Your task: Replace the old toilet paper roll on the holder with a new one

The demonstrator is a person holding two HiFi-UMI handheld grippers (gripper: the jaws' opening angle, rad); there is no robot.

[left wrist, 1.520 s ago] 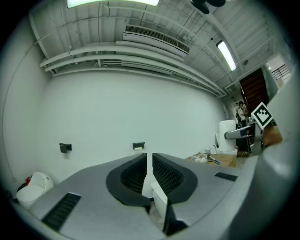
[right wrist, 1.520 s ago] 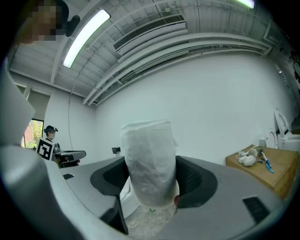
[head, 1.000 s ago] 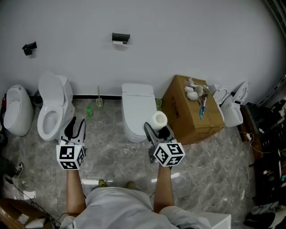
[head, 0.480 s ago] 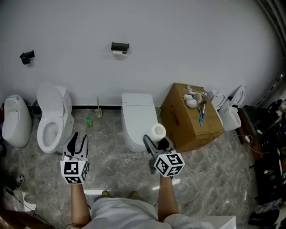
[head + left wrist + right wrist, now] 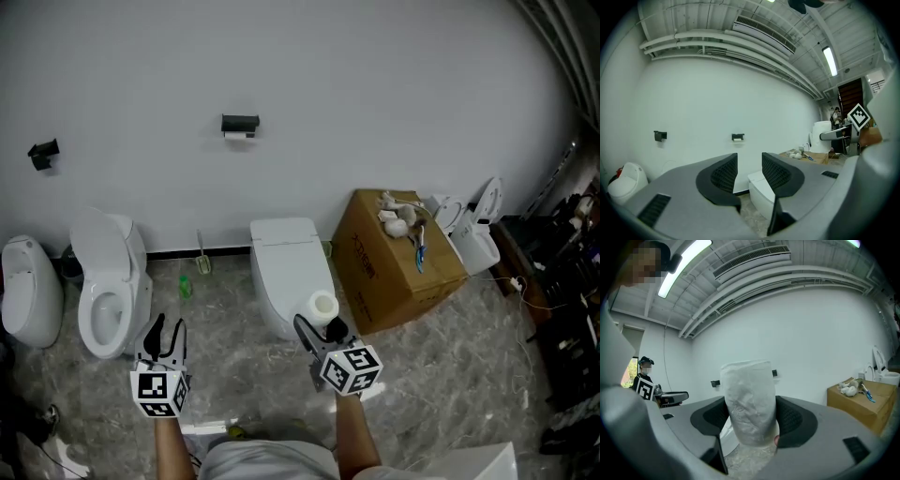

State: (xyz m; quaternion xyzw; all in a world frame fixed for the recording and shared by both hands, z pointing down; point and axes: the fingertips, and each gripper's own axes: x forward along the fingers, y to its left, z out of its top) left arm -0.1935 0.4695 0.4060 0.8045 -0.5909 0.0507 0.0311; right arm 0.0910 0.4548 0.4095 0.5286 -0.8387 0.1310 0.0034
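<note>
1. Between the jaws of the right tongs [image 5: 322, 324] [image 5: 750, 417] stands the new roll [image 5: 324, 306] [image 5: 749, 399], upright and wrapped in crinkled clear film. I see both pads pressing its sides, so the jaws are spread wide but clamped on it.
2. To my left, the left tongs [image 5: 166, 336] [image 5: 750, 171] carry nothing. Their jaws stand partly apart, and only wall and floor show through the gap.
3. Both tongs point toward the far wall, side by side and well apart, over the grey marbled floor [image 5: 234, 328].
4. Just beyond the new roll sits a white toilet [image 5: 286, 267] with its lid down and its back against the far wall.
5. High on that wall, above the toilet and a little to its left, is the black holder [image 5: 240, 124] [image 5: 738, 137]. The old roll [image 5: 239, 136] shows as a small white piece under it, too small for me to judge how much paper it has. The holder is well apart from both tongs.
6. Further left on the same wall hangs a second black bracket [image 5: 42, 153] [image 5: 660, 135].
7. On the floor at the left stands an open toilet [image 5: 108, 281] with its lid raised. A green bottle [image 5: 185, 286] and a brush [image 5: 202, 258] sit between the two toilets, near the wall.
8. Right of the closed toilet is a cardboard box [image 5: 375, 272] with small odds and ends on top, and more white toilet fixtures [image 5: 469, 230] lie beyond it.
</note>
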